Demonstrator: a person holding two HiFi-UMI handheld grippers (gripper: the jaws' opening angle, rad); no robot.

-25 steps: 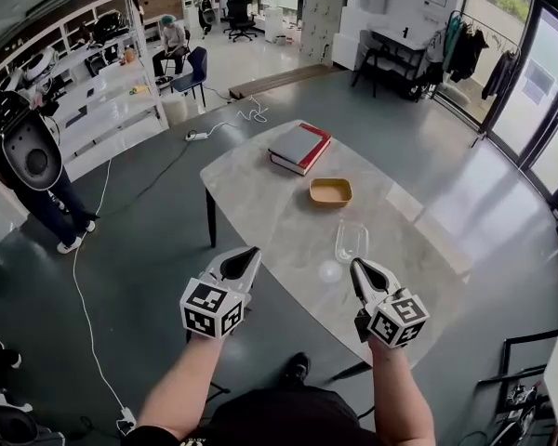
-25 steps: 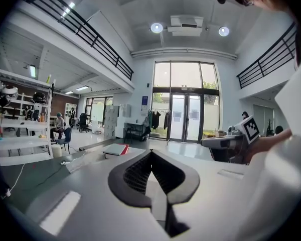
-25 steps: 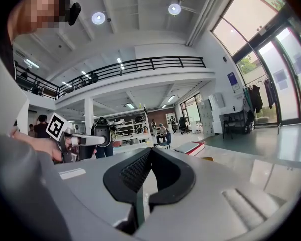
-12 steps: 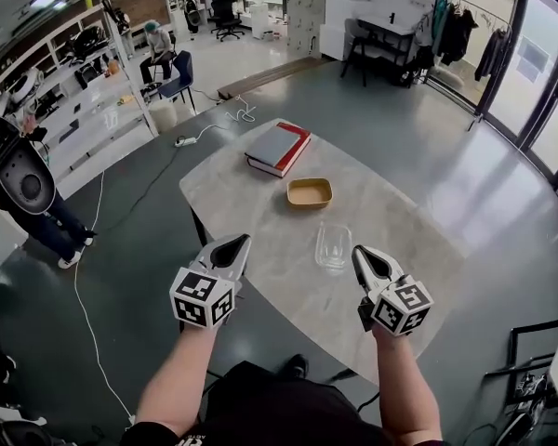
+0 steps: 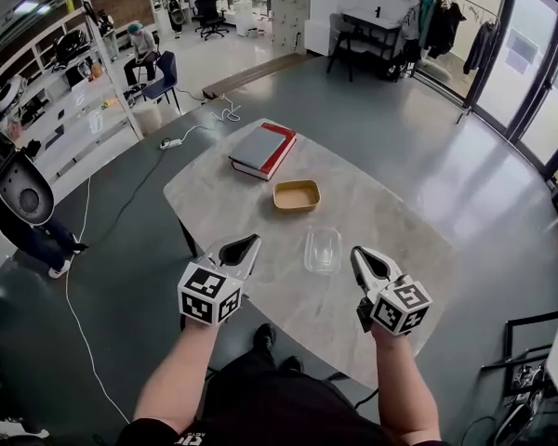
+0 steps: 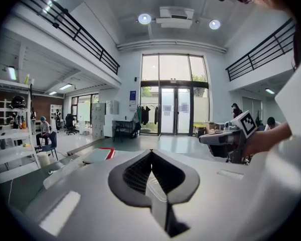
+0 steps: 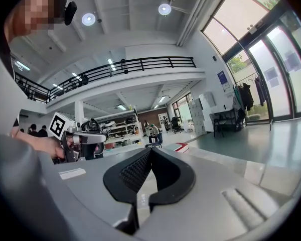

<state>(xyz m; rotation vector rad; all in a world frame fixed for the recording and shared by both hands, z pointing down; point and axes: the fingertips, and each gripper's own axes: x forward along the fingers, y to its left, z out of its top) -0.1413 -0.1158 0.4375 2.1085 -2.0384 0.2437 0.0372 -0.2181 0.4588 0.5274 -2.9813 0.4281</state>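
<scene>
Glossy grey floor, white shelving at left, tall glass doors, railed mezzanine, round ceiling lights

Left gripper and right gripper level, held forward, jaws together.

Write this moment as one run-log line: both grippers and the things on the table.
left gripper: shut, empty | right gripper: shut, empty | clear container: on table, between both grippers, untouched | tan tray, book: behind it
</scene>
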